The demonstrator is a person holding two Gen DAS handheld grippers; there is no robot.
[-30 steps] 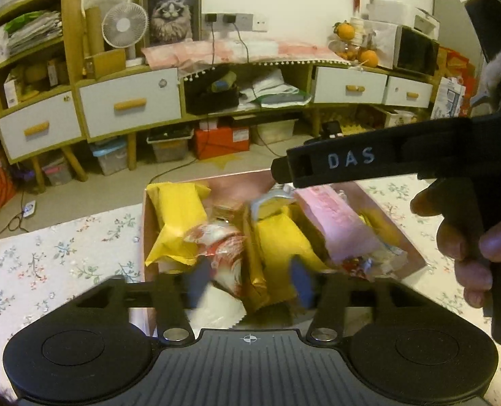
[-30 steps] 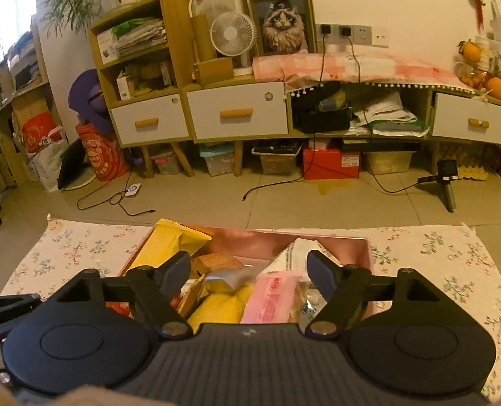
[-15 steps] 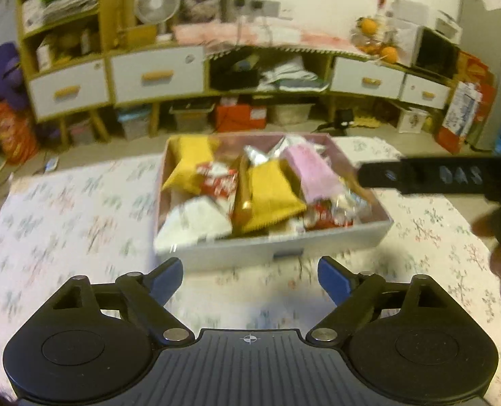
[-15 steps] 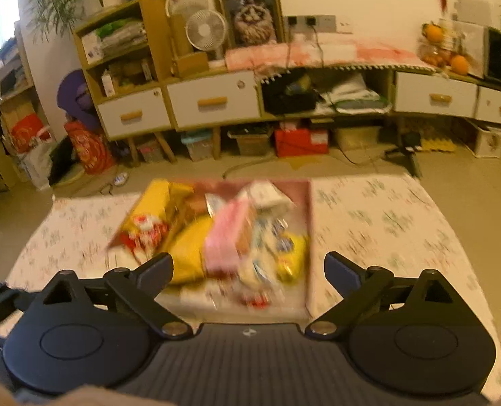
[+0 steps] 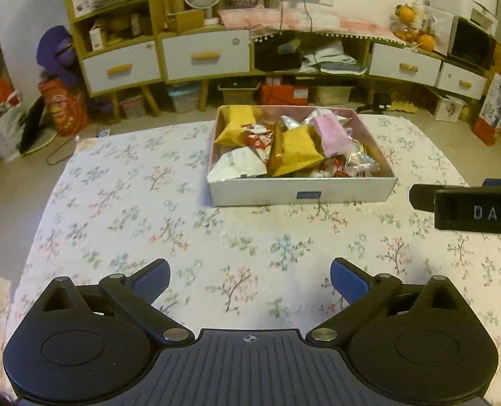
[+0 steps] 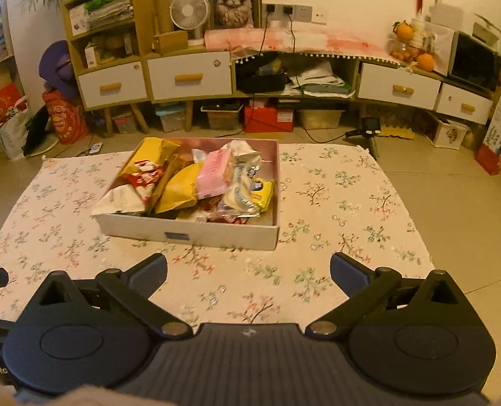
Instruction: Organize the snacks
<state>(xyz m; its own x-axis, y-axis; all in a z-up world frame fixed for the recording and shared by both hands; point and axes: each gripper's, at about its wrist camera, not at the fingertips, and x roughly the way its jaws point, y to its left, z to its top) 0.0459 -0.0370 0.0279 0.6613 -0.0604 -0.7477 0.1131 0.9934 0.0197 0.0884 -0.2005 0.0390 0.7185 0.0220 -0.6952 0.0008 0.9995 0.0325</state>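
Snacks (image 5: 294,145) sit piled in the shallow box (image 5: 301,196) mid-table, well apart from both tools. Left hand-held gripper (image 5: 249,275) and right hand-held gripper (image 6: 248,272) hover over the floral tablecloth (image 5: 122,209), jaws spread, empty. Likely near done; if continuing, approach top packets from above.

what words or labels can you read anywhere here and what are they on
"DAS": white letters on the side of the right tool, seen from the left wrist view.
Blue sticker on the front wall of the box: too blurred to read.
Print on the snack packets, such as the pink packet: too small to read.
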